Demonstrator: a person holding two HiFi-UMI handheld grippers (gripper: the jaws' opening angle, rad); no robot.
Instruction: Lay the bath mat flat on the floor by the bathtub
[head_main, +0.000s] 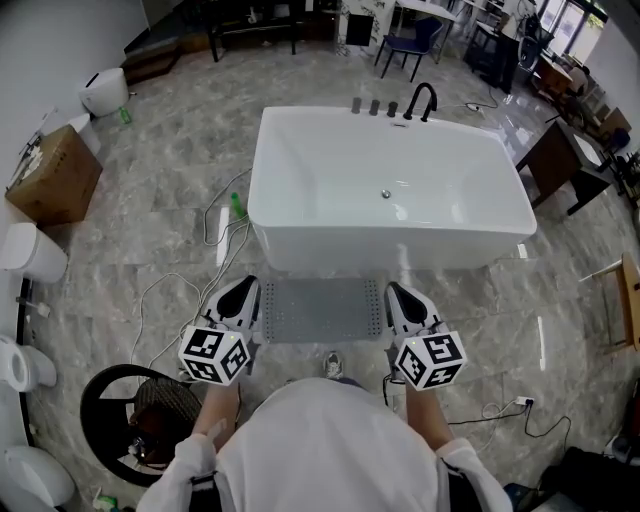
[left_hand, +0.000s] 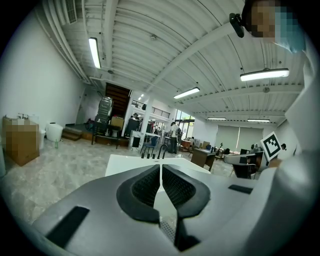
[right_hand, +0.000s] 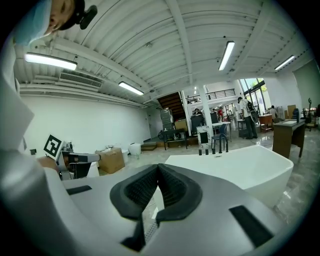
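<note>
A cardboard box (head_main: 52, 175) is sitting at the left edge of the frame, and a white canister (head_main: 104, 91) is standing above it, upper left. A green bottle (head_main: 237, 205) is lying near white cables (head_main: 213, 228), left of centre. A blue chair (head_main: 410, 45) is standing top centre; a dark table (head_main: 560, 165) is occupying the right edge

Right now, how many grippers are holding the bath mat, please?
2: the left gripper clamps the bath mat at its left edge, the right gripper at its right edge.
</note>
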